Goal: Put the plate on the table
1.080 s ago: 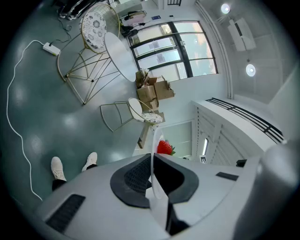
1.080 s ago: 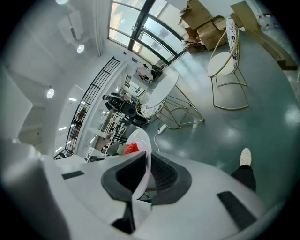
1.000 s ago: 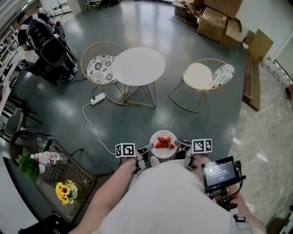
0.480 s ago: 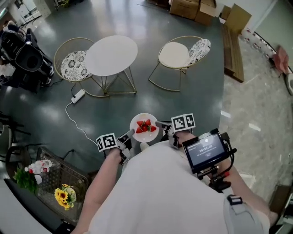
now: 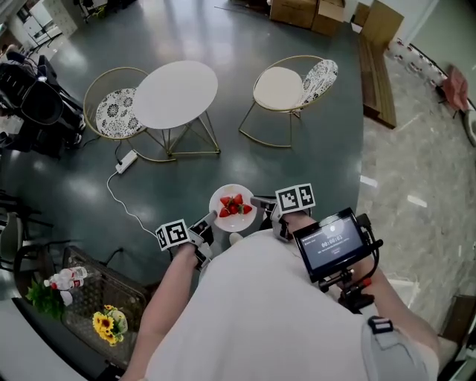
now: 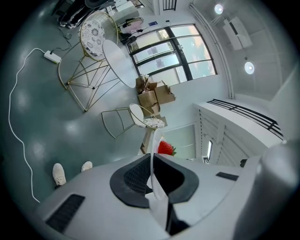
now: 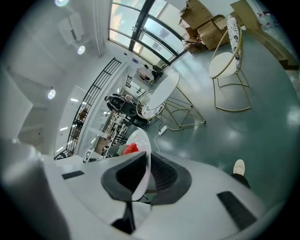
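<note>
The step in hand is, I think, the carrying. The plate (image 5: 233, 208) with the strawberries (image 5: 233, 204) hangs in the air just in front of the person, above the floor (image 5: 320, 160) and well apart from the round white counter (image 5: 175, 94).

The left claw (image 5: 209, 221) pinches the plate's left rim and the right claw (image 5: 259, 202) pinches the opposite rim. In each gripper view the thin white edge stands between the two dark pads, so both claws are pressed onto the plate and not spread.

The next move probably calls for walking forward and a little to the left, with the plate kept level so the fruit does not roll. Then the plate must come down flat on the counter top before either claw lets go. A tilt toward one side is the main risk.

The counter top is smooth, and nothing shows on it. It stands on thin gold wire legs. The floor is dark grey-green and glossy. A chair with a patterned cushion (image 5: 111, 111) stands beside the counter, and a second chair (image 5: 281, 88) is to the right. A power strip (image 5: 123, 161) with a white cable lies near the legs, and cardboard boxes (image 5: 312, 11) are along the far side.
</note>
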